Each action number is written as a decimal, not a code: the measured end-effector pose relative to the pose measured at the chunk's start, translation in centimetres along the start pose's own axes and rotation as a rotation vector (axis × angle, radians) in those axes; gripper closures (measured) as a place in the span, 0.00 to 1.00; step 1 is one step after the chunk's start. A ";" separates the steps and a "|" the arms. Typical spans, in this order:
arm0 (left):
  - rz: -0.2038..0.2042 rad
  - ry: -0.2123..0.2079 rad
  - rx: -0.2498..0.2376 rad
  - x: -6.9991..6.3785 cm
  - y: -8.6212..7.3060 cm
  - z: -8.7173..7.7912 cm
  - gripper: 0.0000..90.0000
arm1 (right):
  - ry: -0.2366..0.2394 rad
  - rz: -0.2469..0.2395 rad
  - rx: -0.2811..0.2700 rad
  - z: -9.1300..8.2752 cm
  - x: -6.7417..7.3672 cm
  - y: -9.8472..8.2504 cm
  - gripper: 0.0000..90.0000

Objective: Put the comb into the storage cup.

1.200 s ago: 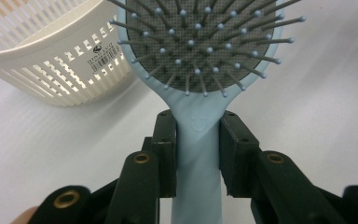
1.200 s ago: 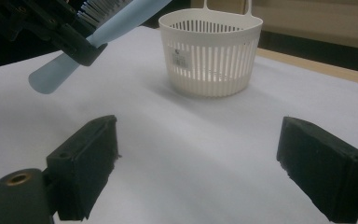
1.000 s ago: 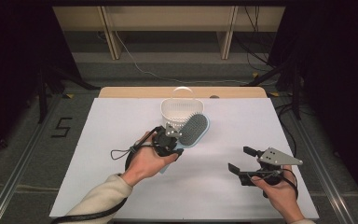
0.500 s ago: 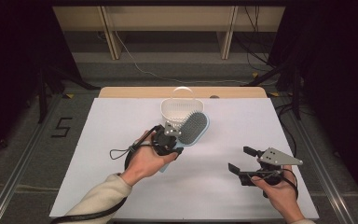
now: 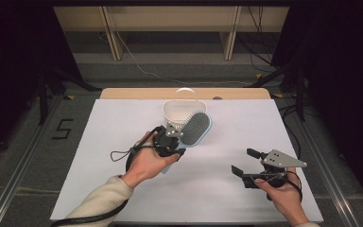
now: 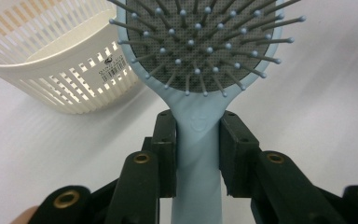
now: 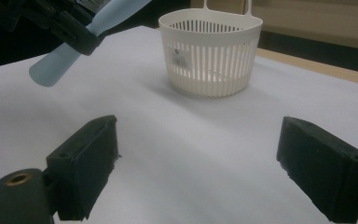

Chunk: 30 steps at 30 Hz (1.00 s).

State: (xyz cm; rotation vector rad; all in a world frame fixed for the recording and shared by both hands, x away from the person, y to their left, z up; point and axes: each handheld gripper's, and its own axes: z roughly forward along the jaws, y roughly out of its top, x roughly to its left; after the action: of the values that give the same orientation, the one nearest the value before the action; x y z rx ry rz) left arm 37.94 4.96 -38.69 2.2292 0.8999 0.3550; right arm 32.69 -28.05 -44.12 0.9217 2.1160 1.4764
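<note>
My left tongs [image 5: 176, 140] pinched the pale-blue plastic paddle hairbrush [image 5: 196, 127] by its handle, beside the white slotted plastic basket [image 5: 180, 109]; right tongs [image 5: 246, 161] spread (idle). I judged: raise head over rim first.

A white sheet [image 5: 123, 142] covers the table [image 5: 123, 93] — a strip of bare wood shows along its far edge. One white slatted basket [image 5: 182, 109] stands on the sheet, near that far edge.

The white slotted plastic basket [image 5: 182, 109] stands near the far edge of the white tabletop [image 5: 104, 127], with the light blue hairbrush [image 5: 196, 127] just beside it. Wide bare tabletop lies everywhere else.
</note>
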 end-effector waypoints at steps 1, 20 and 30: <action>0.000 -0.001 -0.001 0.0 0.0 0.0 0.77 | 0.000 0.000 -0.001 0.0 0.0 0.0 0.15; -0.001 0.002 -0.016 0.0 0.1 -0.1 0.77 | 0.000 0.000 0.000 0.0 0.0 0.0 0.15; -0.006 0.004 -0.026 0.1 0.1 -0.3 0.77 | 0.000 0.001 0.003 0.1 0.0 0.0 0.15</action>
State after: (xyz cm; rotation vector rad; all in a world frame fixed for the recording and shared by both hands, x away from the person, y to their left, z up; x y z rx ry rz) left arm 37.92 5.07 -38.40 2.2020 0.8987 0.3670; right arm 32.71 -28.02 -44.18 0.9238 2.1185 1.4743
